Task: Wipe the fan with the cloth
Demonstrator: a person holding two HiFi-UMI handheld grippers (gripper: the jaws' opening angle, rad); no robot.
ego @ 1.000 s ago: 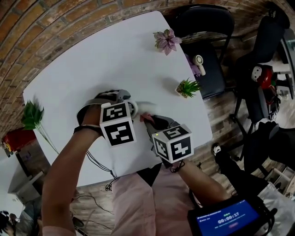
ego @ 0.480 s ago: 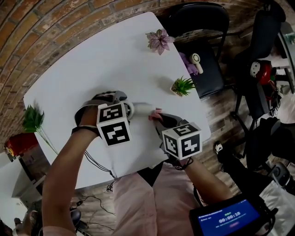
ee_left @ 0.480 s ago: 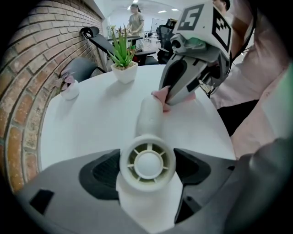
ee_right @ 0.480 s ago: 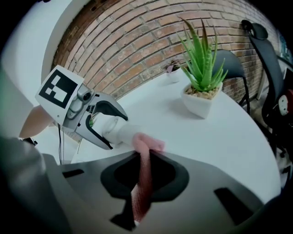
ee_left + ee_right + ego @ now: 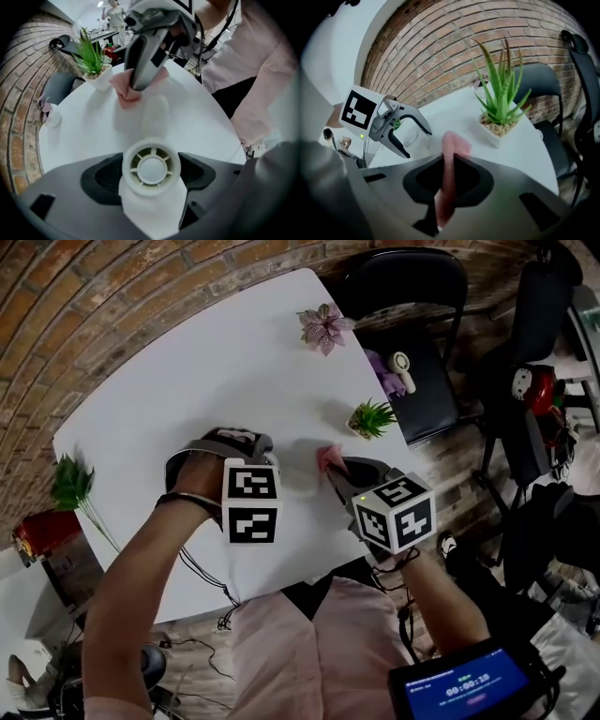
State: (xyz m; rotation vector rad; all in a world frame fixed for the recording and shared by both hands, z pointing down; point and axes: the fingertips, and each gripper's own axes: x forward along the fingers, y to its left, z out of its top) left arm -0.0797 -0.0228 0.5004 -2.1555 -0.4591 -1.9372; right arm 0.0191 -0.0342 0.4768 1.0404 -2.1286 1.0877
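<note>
My left gripper point(image 5: 267, 457) is shut on a small white hand-held fan point(image 5: 151, 168); its round grille faces the camera between the jaws, and its white body hangs below. In the head view the marker cube hides most of the fan. My right gripper point(image 5: 335, 467) is shut on a pink cloth point(image 5: 328, 456), which sticks up from between the jaws point(image 5: 449, 154). In the left gripper view, the right gripper point(image 5: 140, 75) and the cloth point(image 5: 125, 93) hover over the white table point(image 5: 187, 362), a short way beyond the fan and apart from it.
A small potted green plant point(image 5: 372, 416) stands just beyond the right gripper. A pink-leaved plant point(image 5: 323, 326) sits at the far table corner, and a green sprig point(image 5: 67, 479) lies at the left edge. A black chair point(image 5: 422, 381) to the right holds another small fan point(image 5: 403, 367).
The right gripper has drawn the pink cloth off the fan and moved right. The left gripper has turned, so its cube now covers the fan in the head view.
</note>
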